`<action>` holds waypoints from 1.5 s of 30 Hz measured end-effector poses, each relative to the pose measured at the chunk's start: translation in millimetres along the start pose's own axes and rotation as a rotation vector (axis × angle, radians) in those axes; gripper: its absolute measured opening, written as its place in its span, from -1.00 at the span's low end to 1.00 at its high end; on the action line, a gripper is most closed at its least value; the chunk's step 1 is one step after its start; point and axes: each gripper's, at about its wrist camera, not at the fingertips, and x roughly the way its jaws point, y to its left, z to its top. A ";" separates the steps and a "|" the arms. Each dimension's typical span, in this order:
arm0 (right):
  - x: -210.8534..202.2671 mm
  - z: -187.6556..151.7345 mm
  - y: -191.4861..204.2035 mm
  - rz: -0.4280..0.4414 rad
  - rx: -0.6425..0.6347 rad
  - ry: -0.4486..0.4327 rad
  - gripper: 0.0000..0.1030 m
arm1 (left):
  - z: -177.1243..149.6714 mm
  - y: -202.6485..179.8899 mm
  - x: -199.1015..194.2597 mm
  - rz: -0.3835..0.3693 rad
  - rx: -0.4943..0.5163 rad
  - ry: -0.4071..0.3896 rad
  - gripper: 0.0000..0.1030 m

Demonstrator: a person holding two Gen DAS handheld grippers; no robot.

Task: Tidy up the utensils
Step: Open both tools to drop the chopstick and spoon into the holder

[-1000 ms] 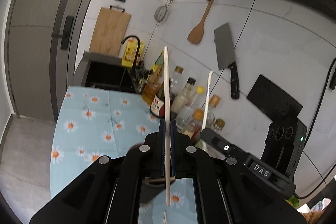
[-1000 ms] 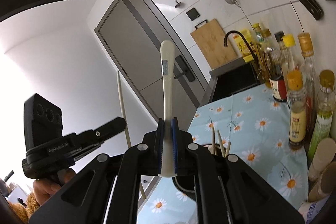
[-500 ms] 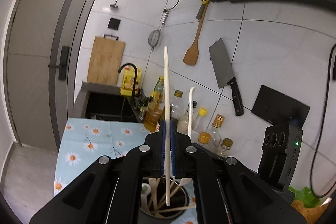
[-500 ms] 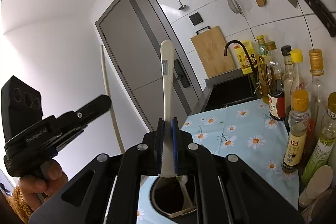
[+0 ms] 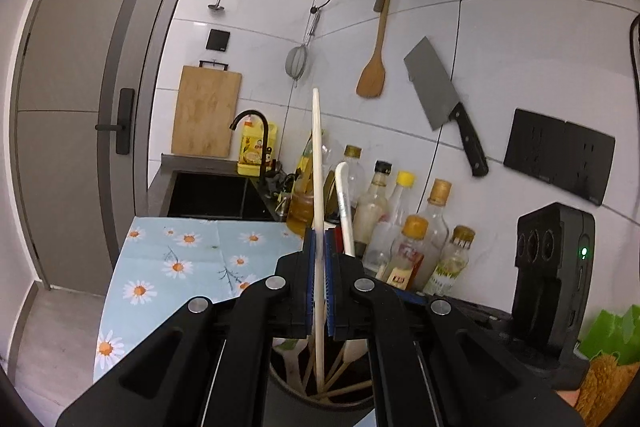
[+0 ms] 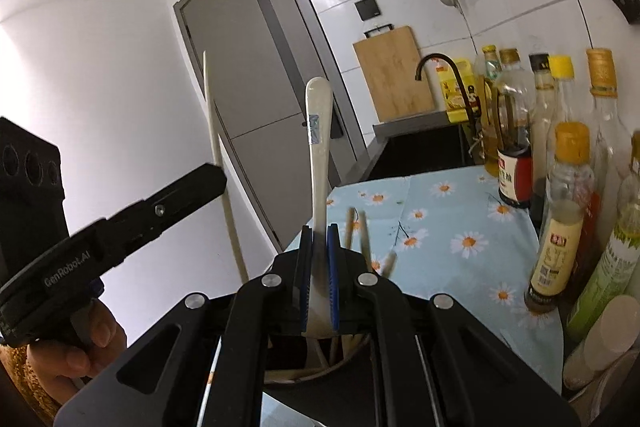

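My left gripper (image 5: pixel 318 247) is shut on a pale chopstick (image 5: pixel 317 163) held upright, its lower end down inside the dark utensil holder (image 5: pixel 320 401) among several wooden chopsticks. My right gripper (image 6: pixel 318 247) is shut on a white spoon (image 6: pixel 319 131) by its handle, upright, with its lower part in the same holder (image 6: pixel 304 371). The spoon's handle also shows in the left wrist view (image 5: pixel 345 203). The left gripper with its chopstick shows in the right wrist view (image 6: pixel 212 179).
Several sauce and oil bottles (image 5: pixel 412 239) stand along the tiled wall to the right. A sink with a black faucet (image 5: pixel 252 131) lies beyond the daisy-print cloth (image 5: pixel 180 259). A cleaver (image 5: pixel 444 103), wooden spatula (image 5: pixel 374 67) and strainer hang on the wall.
Both grippers have come down over the holder. The chopstick's and the spoon's lower ends now sit inside it. Both grippers stay shut.
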 end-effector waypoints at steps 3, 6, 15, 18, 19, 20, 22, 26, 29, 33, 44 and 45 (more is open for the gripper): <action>0.3 -2.8 -1.9 -0.005 -0.001 0.001 -0.84 | -7.4 1.9 2.1 0.005 -0.002 0.018 -0.93; 0.7 -4.4 -2.0 0.000 -0.004 0.007 -0.83 | -13.8 3.3 4.6 -0.001 -0.007 0.045 -0.93; -1.0 -8.5 -0.9 0.000 -0.023 0.024 -0.83 | -22.3 3.9 2.7 0.000 -0.035 0.106 -0.92; -0.5 -9.8 -1.5 0.003 -0.020 0.034 -0.83 | -25.2 4.2 2.2 0.000 -0.040 0.120 -0.92; -0.5 -10.7 -1.2 0.001 -0.022 0.037 -0.83 | -26.2 4.3 3.0 0.005 -0.043 0.130 -0.92; -0.5 -12.0 -0.8 0.001 -0.021 0.040 -0.83 | -27.1 4.5 2.9 0.003 -0.048 0.134 -0.91; -1.1 -14.6 -1.7 0.003 -0.006 0.049 -0.82 | -29.9 4.7 2.7 0.012 -0.047 0.154 -0.91; -9.6 -14.6 1.3 0.011 -0.001 0.033 -0.82 | -32.0 4.1 -0.2 0.011 -0.055 0.163 -0.91; -17.0 -10.5 4.3 0.017 0.003 0.020 -0.81 | -30.0 2.1 -2.9 0.010 -0.054 0.161 -0.91; -28.1 -5.4 7.2 0.021 0.018 0.007 -0.65 | -25.5 -1.0 -8.6 -0.004 -0.066 0.158 -0.66; -76.1 9.9 18.5 -0.019 0.042 -0.018 -0.30 | -12.0 -20.2 -42.1 -0.050 -0.036 0.151 -0.66; -81.3 11.6 20.3 -0.027 0.043 -0.018 -0.28 | -11.2 -21.3 -45.7 -0.052 -0.033 0.152 -0.66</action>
